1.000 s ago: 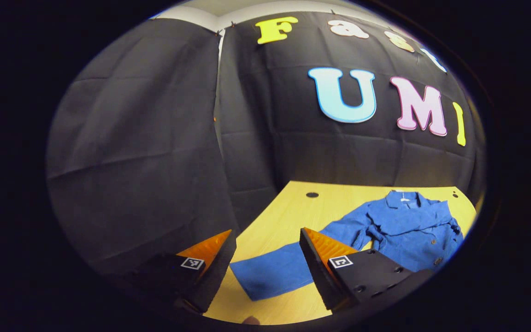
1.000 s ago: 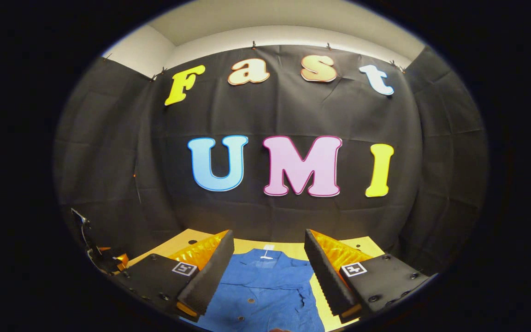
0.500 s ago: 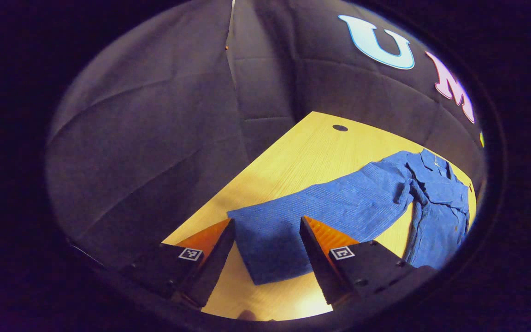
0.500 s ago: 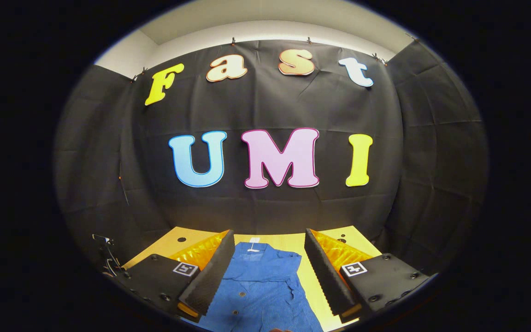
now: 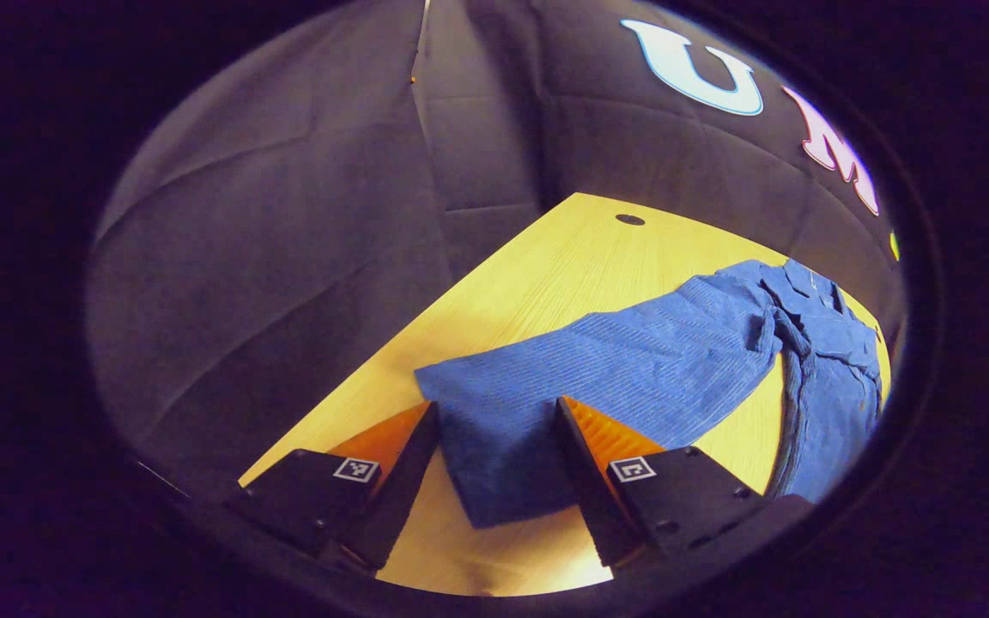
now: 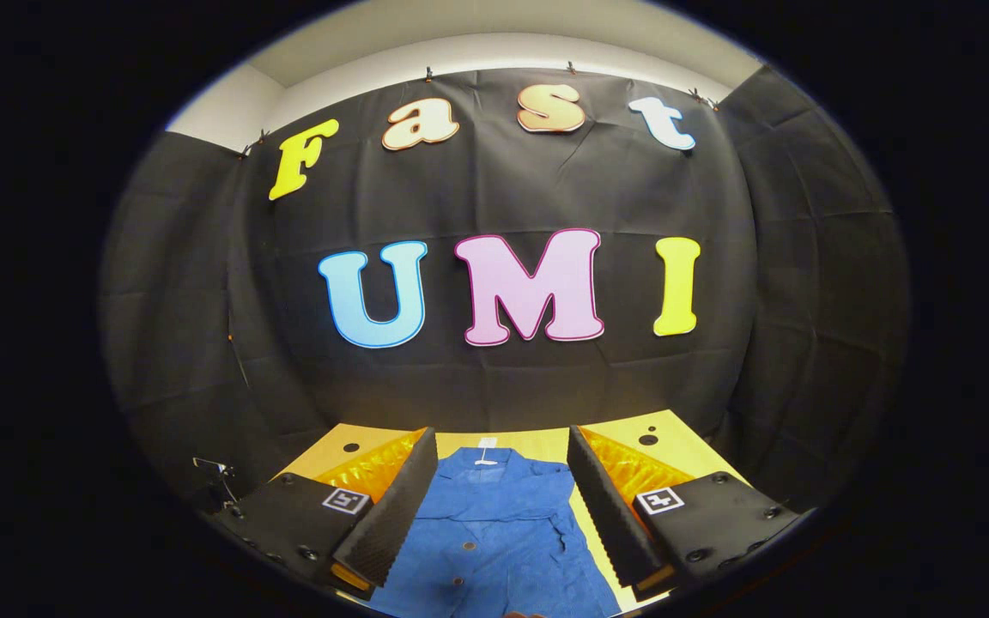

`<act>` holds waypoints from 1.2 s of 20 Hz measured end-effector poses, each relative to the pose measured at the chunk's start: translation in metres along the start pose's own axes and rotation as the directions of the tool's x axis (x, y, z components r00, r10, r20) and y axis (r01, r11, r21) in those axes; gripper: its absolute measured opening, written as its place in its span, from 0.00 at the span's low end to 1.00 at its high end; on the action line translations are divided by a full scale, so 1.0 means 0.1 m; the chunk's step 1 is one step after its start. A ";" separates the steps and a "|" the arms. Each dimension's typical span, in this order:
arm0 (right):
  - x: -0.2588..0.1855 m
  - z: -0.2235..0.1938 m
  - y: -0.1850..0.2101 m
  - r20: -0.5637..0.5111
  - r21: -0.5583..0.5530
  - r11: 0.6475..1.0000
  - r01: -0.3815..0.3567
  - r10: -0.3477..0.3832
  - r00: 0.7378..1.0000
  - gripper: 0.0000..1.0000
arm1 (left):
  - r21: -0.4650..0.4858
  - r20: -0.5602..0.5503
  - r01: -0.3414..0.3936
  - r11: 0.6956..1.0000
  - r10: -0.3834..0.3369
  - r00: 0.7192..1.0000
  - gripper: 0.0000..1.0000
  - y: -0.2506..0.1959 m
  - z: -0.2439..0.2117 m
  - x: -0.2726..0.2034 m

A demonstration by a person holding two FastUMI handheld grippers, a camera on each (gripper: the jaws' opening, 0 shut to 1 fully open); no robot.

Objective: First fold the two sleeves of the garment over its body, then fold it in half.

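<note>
A blue button-up shirt lies flat on the yellow wooden table [image 5: 537,275]. In the left gripper view its left sleeve [image 5: 623,360] stretches out toward me and the body [image 5: 834,369] lies at the right. My left gripper [image 5: 494,412] stands open, low over the sleeve's cuff [image 5: 499,446], with one finger on each side of it. In the right gripper view the shirt [image 6: 494,532] lies collar away from me, and my right gripper [image 6: 501,438] hangs open above its body.
Two round holes mark the table's far corners, a hole [image 5: 629,220] in the left gripper view and another hole [image 6: 647,439] in the right gripper view. Black cloth walls close in behind and to the left. A small clamp-like fitting [image 6: 215,481] sits at the table's left edge.
My left gripper has tipped down and come in over the sleeve's cuff, which now lies between its open fingers. The right gripper has shifted slightly above the shirt's body.
</note>
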State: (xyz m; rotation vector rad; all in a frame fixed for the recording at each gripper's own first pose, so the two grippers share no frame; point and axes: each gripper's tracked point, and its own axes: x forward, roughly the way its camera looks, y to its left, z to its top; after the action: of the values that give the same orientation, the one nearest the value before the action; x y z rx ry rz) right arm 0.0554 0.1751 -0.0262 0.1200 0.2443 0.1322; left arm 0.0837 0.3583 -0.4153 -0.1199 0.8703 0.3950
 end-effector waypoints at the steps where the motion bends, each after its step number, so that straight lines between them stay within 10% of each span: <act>1: 0.00 -0.02 0.01 -0.008 0.005 1.000 0.000 0.000 1.000 0.90 | 0.020 0.013 -0.003 1.000 0.003 1.000 0.75 -0.01 0.01 -0.01; 6: -0.06 -0.08 -0.04 -0.036 -0.005 1.000 0.017 -0.017 0.999 0.89 | 0.001 0.015 -0.014 1.000 0.014 1.000 0.55 -0.07 0.02 0.02; 9: -0.14 -0.09 -0.11 -0.047 -0.013 0.999 0.042 -0.042 0.998 0.96 | 0.049 0.005 0.000 0.999 0.000 1.000 0.31 -0.10 0.06 0.00; 10: -0.16 -0.08 -0.14 -0.049 -0.018 0.998 0.052 -0.053 0.997 0.89 | 0.064 0.003 -0.003 0.998 0.003 1.000 0.07 -0.11 0.05 0.02; 12: -0.20 -0.09 -0.19 -0.052 -0.029 0.997 0.074 -0.075 0.996 0.97 | 0.113 -0.016 -0.024 0.993 0.026 1.000 0.01 -0.10 0.07 0.02; 24: -0.13 -0.35 -0.35 -0.089 0.001 0.998 0.069 -0.069 0.994 0.97 | -0.024 -0.068 0.104 0.994 -0.105 0.992 0.00 -0.34 0.40 -0.14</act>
State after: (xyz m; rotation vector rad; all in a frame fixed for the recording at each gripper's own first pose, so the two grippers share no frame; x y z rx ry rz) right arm 0.0381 0.1421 -0.0619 0.1101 0.3373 0.0684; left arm 0.1178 0.3333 -0.3811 -0.1981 0.9242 0.3031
